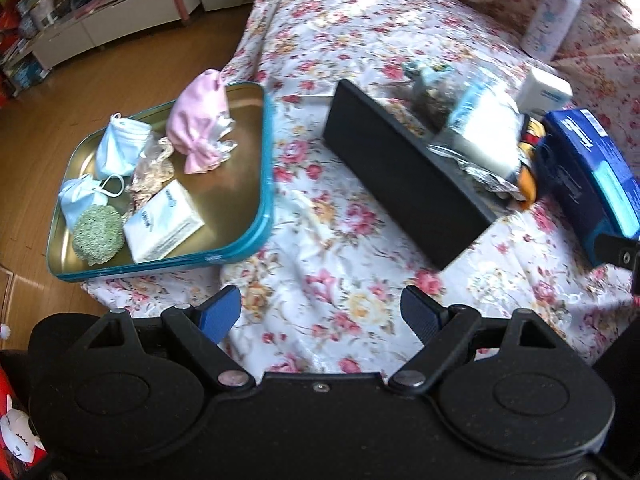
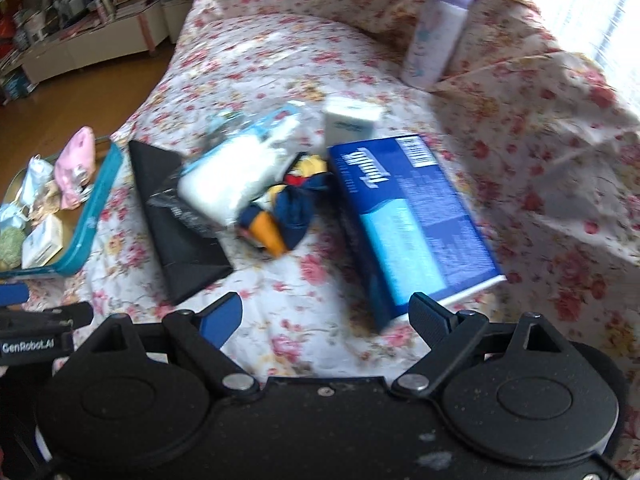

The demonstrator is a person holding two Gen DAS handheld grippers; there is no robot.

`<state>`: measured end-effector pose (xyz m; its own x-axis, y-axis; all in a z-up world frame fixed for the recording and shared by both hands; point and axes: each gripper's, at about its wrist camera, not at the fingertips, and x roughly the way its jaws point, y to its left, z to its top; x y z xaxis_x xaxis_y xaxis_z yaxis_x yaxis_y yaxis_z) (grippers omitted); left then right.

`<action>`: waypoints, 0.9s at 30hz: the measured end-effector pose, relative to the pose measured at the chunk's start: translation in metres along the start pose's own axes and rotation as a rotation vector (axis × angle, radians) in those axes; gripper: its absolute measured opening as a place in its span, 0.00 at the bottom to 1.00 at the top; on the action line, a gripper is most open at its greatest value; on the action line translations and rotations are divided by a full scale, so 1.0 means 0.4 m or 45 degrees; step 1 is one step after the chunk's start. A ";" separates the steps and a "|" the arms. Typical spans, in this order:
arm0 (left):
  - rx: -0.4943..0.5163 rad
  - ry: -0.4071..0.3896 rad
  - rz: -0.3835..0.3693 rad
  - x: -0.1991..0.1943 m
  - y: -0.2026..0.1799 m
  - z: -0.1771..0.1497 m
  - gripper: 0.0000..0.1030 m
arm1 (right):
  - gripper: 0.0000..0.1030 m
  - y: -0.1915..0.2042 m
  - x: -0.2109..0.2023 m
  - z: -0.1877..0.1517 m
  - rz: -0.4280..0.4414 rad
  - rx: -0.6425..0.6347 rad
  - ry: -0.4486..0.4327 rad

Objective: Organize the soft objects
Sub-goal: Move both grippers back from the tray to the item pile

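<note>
A teal tin tray (image 1: 264,184) lies on the floral bed at the left. It holds a pink pouch (image 1: 198,120), two blue face masks (image 1: 120,144), a green scrubber (image 1: 98,234), a tissue pack (image 1: 162,226) and a crumpled wrapper. My left gripper (image 1: 320,312) is open and empty over the bedspread, right of the tray. My right gripper (image 2: 324,318) is open and empty, below a blue-yellow rolled sock (image 2: 280,212) and a clear bag of white stuff (image 2: 236,180). The tray also shows in the right wrist view (image 2: 96,216).
A flat black case (image 1: 404,176) lies mid-bed under the bag. A blue box (image 2: 412,216) lies to its right, a small white box (image 2: 350,122) behind. A purple-capped bottle (image 2: 436,28) leans on the pillow. Shelves stand across the wooden floor.
</note>
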<state>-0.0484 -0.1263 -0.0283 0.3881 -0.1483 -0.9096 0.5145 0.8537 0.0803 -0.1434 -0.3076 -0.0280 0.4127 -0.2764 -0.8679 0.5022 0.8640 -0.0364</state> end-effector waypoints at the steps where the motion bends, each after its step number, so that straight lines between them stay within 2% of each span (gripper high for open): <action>1: 0.006 -0.001 0.000 -0.001 -0.007 0.000 0.81 | 0.88 -0.010 -0.002 0.001 -0.009 0.006 -0.010; 9: 0.083 -0.050 -0.023 -0.022 -0.076 0.005 0.80 | 0.91 -0.090 -0.013 0.021 -0.063 0.039 -0.112; 16: 0.121 -0.055 -0.065 -0.028 -0.124 0.019 0.80 | 0.91 -0.131 0.009 0.064 -0.020 0.101 -0.150; 25: 0.130 -0.073 -0.077 -0.036 -0.157 0.038 0.80 | 0.91 -0.133 0.045 0.144 0.017 0.094 -0.353; 27: 0.126 -0.074 -0.070 -0.035 -0.160 0.044 0.80 | 0.94 -0.130 0.068 0.169 0.013 0.094 -0.373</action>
<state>-0.0733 -0.1875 -0.0136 0.3994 -0.2242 -0.8889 0.6079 0.7906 0.0737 -0.1070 -0.3885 -0.0163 0.6141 -0.3867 -0.6880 0.5462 0.8375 0.0169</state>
